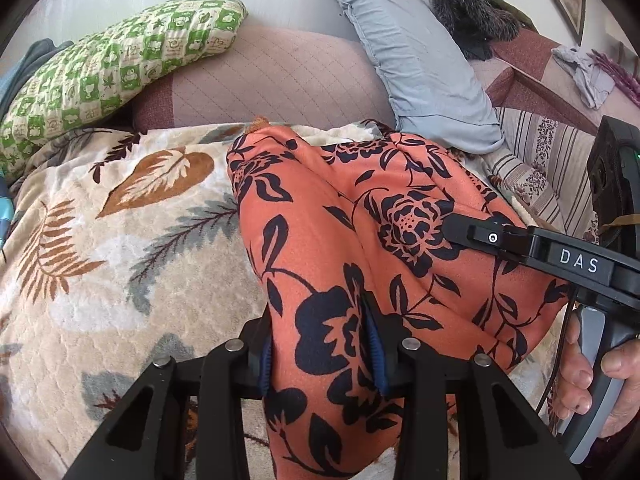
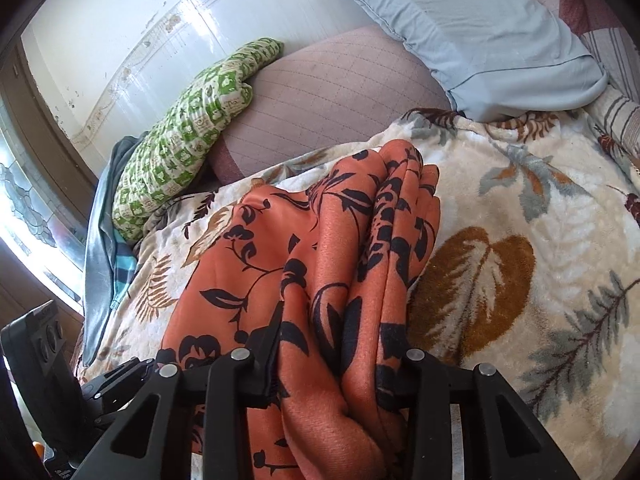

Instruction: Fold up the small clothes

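An orange garment with a black flower print (image 1: 360, 240) lies bunched on a cream leaf-patterned blanket (image 1: 120, 240). My left gripper (image 1: 324, 356) is shut on a thick fold of it at its near end. My right gripper (image 2: 328, 364) is shut on another bunched fold of the same garment (image 2: 320, 248), whose layers run away from me in ridges. The right gripper also shows in the left wrist view (image 1: 520, 240), lying across the cloth from the right, with a hand on its handle.
The blanket (image 2: 520, 240) covers a bed or sofa. A green checked pillow (image 1: 112, 68), a mauve quilted cushion (image 1: 272, 76) and a pale blue pillow (image 1: 420, 60) stand behind. A dark fur item (image 1: 472, 12) and grey cloth (image 1: 588, 72) lie far right. A window is at the left in the right wrist view.
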Tool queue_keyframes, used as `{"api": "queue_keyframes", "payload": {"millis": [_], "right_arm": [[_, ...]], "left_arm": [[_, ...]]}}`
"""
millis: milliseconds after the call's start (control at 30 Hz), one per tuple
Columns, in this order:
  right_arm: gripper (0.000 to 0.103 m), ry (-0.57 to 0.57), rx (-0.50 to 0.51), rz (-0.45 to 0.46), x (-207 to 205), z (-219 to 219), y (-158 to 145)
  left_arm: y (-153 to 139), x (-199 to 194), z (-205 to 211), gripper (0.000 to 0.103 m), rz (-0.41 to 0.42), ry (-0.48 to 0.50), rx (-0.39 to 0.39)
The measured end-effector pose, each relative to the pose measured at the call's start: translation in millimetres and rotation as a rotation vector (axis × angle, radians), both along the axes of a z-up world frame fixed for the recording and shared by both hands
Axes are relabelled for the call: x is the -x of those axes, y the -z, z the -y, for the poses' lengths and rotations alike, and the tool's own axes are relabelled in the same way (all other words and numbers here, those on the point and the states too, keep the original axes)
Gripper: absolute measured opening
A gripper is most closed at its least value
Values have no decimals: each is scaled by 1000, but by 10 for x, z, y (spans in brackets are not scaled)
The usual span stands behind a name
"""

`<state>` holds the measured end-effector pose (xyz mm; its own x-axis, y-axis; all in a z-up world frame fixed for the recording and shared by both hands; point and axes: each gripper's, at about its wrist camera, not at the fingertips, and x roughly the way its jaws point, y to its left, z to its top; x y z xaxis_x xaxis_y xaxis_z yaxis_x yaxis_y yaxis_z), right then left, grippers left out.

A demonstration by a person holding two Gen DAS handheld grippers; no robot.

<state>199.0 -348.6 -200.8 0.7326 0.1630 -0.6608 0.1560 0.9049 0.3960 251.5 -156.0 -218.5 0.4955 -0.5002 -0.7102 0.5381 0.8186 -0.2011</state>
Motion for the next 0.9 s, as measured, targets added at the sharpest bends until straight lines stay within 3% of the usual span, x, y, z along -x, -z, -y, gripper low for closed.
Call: {"api": "queue_keyframes", "payload": {"millis": [433,900], "right_arm": [[39,-88,-115,77,87,-548,-172],[39,-115,-272,-108,243,-977,414]], "left_arm": [[-406,320,-665,39,121,-91,-66],[107,563,-1248,39,-23,-153,-146]]}}
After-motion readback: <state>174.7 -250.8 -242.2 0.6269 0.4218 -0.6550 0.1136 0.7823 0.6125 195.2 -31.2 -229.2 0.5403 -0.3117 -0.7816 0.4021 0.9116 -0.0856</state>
